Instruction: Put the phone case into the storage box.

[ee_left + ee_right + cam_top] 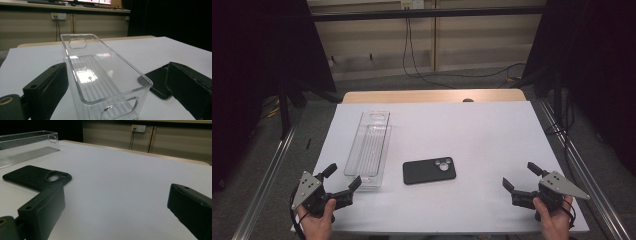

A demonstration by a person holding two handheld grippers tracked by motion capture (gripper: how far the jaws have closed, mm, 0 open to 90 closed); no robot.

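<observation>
Table: a white-topped table (492,135) with a wooden strip along its far edge carries two things, both on its left half.
Clear bin: a long, narrow see-through plastic bin (369,148) lies lengthwise from the near-left part of the table toward the far edge; it has a ribbed floor and a cut-out handle at each short end, and it holds nothing.
Phone case: a black phone case (429,170) lies flat, camera cut-out toward the right, just beside the near end of the bin on its right side, close to the middle of the near half.
Left gripper: the left gripper (343,180) sits at the near-left corner, held in the person's left hand (318,221); its jaws are spread wide and grasp nothing. In the left gripper view the near end of the bin stands between them without touching either.
Right gripper: the right gripper (522,176) sits near the near-right corner, held in the right hand (553,222); jaws spread apart and empty, pointing across the table toward the case, well apart from it.
</observation>
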